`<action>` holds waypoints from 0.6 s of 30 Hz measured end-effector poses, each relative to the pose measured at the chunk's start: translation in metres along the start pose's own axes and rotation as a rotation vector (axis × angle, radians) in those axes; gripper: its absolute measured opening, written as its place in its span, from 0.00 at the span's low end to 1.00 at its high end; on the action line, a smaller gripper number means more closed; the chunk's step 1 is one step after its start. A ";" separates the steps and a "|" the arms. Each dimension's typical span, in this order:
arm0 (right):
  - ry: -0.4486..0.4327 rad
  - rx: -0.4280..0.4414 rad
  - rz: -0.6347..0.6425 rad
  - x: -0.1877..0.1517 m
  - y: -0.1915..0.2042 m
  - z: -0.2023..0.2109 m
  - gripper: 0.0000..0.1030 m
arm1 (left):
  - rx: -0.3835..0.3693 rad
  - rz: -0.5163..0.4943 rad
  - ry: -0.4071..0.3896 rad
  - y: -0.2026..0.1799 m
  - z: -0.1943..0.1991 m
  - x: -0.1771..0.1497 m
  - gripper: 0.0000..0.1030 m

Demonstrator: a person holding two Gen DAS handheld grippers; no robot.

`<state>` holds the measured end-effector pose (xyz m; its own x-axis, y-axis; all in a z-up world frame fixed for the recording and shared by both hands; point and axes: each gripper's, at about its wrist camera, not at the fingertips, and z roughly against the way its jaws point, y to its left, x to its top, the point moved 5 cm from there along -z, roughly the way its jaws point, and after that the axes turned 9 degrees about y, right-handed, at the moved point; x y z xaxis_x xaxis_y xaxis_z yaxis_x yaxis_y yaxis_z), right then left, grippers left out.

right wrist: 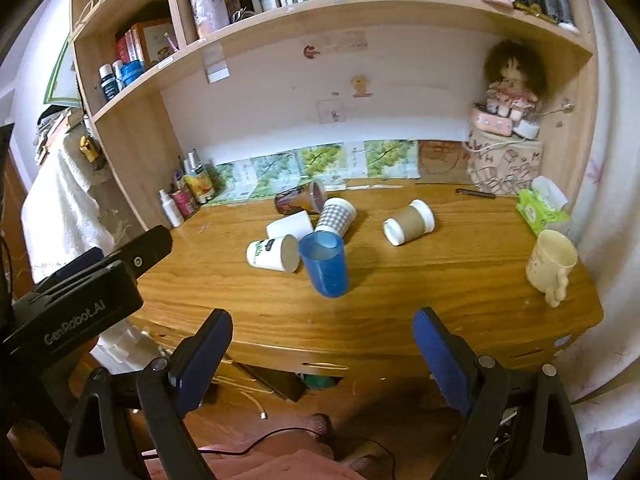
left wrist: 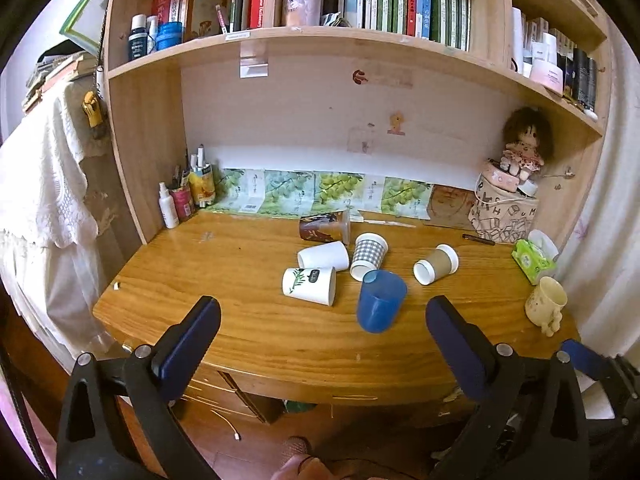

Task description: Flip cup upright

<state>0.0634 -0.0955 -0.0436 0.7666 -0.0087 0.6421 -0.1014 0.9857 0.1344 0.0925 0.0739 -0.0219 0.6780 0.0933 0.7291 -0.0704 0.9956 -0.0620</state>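
Several cups lie on their sides on the wooden desk [left wrist: 248, 320]: a blue plastic cup [left wrist: 380, 300] [right wrist: 325, 263], a white cup with a green leaf print [left wrist: 309, 285] [right wrist: 273, 254], a plain white cup [left wrist: 323, 256], a grey checked cup [left wrist: 369, 255] [right wrist: 335, 216], a brown-sleeved paper cup [left wrist: 436, 264] [right wrist: 409, 222] and a dark brown cup [left wrist: 324, 227] [right wrist: 300, 199]. My left gripper [left wrist: 322, 312] is open and empty, short of the desk's front edge. My right gripper [right wrist: 322, 326] is open and empty, also in front of the desk.
A cream mug [left wrist: 546, 304] [right wrist: 552, 266] stands upright at the desk's right edge, by a green tissue pack [left wrist: 534, 260]. A doll on a box [left wrist: 520, 148] sits at the back right. Bottles and pens [left wrist: 184, 196] stand at the back left. Bookshelves hang above.
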 end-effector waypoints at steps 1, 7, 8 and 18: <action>-0.010 -0.012 -0.006 0.000 -0.001 0.002 0.89 | -0.001 0.004 -0.001 0.001 0.000 0.000 1.00; -0.035 -0.049 -0.022 -0.001 -0.006 0.005 0.90 | 0.019 0.029 -0.026 0.006 0.003 0.003 1.00; -0.037 -0.047 -0.023 -0.001 -0.006 0.005 0.90 | 0.028 0.027 -0.029 0.007 0.003 0.004 1.00; -0.038 -0.057 -0.011 0.004 -0.002 -0.001 0.90 | 0.051 0.009 -0.052 0.006 0.002 0.008 1.00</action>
<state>0.0674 -0.0973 -0.0418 0.7425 -0.0246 0.6694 -0.0563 0.9935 0.0990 0.0955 0.0810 -0.0151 0.6386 0.1008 0.7629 -0.1147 0.9928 -0.0352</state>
